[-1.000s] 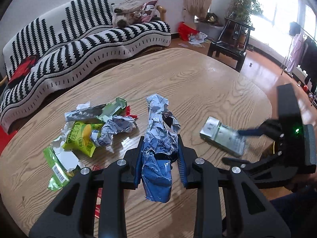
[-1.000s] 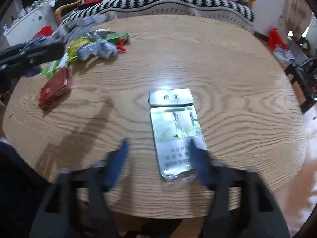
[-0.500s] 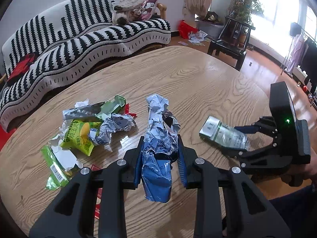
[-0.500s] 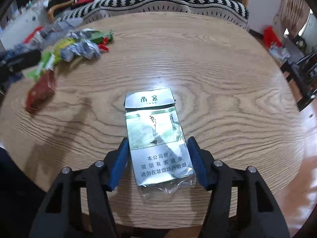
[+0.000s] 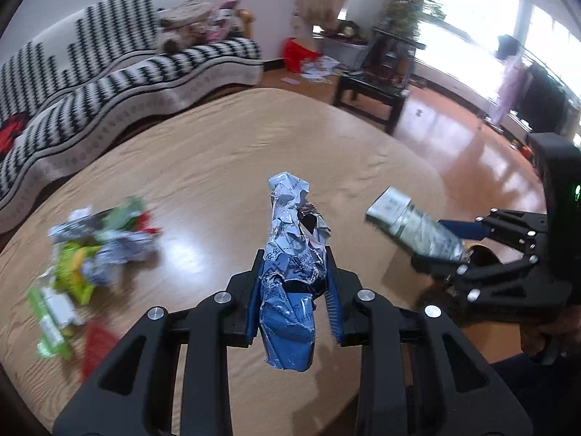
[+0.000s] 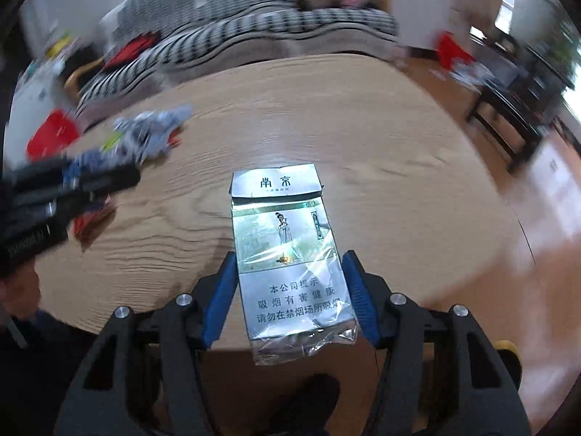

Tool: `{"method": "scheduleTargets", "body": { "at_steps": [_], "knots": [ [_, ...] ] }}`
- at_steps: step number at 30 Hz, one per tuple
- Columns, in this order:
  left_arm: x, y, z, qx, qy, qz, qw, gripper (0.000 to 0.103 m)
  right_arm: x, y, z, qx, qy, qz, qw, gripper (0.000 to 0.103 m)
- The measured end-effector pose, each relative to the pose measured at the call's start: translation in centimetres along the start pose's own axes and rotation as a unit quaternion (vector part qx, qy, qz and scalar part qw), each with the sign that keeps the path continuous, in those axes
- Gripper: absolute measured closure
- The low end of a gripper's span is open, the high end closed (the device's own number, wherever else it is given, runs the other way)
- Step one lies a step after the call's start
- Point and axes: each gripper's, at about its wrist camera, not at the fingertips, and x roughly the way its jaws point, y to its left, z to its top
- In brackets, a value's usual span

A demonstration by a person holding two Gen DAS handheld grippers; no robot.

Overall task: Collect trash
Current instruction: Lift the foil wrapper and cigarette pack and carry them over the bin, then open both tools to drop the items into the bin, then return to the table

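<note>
Nearest in the left wrist view: left gripper (image 5: 293, 292), jaws narrowed and clamped on a crumpled blue-and-silver wrapper (image 5: 292, 276), blue pads pressing both its sides, wrapper standing up between them and clear of the wooden table (image 5: 218, 167). To the right in the same view: right gripper (image 5: 445, 243), carried in a hand (image 5: 544, 338), gripping a silver cigarette pack (image 5: 410, 218) tilted and lifted off the tabletop near the table's right edge.

Nearest in the right wrist view: right gripper (image 6: 290, 296), jaws having just been closing, now about half open and pressed on the lower sides of the cigarette pack (image 6: 287, 254); lid flap bent back at the far end, loose cellophane hanging at the near end, pack held above the table (image 6: 363, 138). At the left edge, blurred: left gripper (image 6: 101, 178) with the wrapper (image 6: 81, 167).

Farther out, on the table's left part: a heap of wrappers (image 5: 98, 250), green, yellow and silver, with a red pack (image 5: 98, 341) just beside it, all blurred. Beyond the table: a black-and-white striped sofa (image 5: 109, 72), a dark chair (image 5: 370, 87), bright windows.
</note>
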Motion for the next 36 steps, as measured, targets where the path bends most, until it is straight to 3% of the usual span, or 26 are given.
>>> {"method": "scheduleTargets", "body": {
  "at_steps": [5,7,10,14,19,23,27,33,36],
  "knots": [
    [2.8,-7.1,0.7,0.04,0.012,-0.065,0.997,0.074,-4.5,-7.7,-4.1,0.124,-0.03,-0.053,0.99,0.045],
    [4.1,-10.3,0.7,0.059,0.019,-0.091,0.994,0.074,-6.2,-11.4,-6.2,0.189,-0.038,-0.078,0.978,0.045],
    [6.5,-16.2,0.2,0.095,0.036,-0.136,0.9856,0.074,-7.8,-16.1,-9.4,0.272,-0.039,-0.111,0.955,0.045],
    [9.6,-23.2,-1.0,0.137,0.059,-0.188,0.9708,0.074,-10.2,-21.7,-14.0,0.383,-0.045,-0.158,0.909,0.045],
    [14.1,-30.5,-2.5,0.146,0.094,-0.251,0.9525,0.074,-11.7,-25.4,-17.6,0.444,-0.047,-0.212,0.869,0.045],
    [17.4,-34.6,-4.3,0.141,0.127,-0.281,0.9409,0.074,-12.8,-28.3,-20.8,0.488,-0.047,-0.226,0.842,0.045],
    [19.7,-37.1,-5.6,0.14,0.151,-0.294,0.9334,0.074,-12.8,-29.6,-23.3,0.52,-0.043,-0.213,0.826,0.045],
    [21.1,-39.5,-6.6,0.151,0.162,-0.305,0.9261,0.074,-12.6,-30.9,-23.7,0.526,-0.04,-0.226,0.819,0.045],
    [21.0,-39.5,-6.8,0.159,0.153,-0.301,0.928,0.069,-12.5,-31.4,-23.8,0.532,-0.036,-0.228,0.815,0.043]
  ]
}}
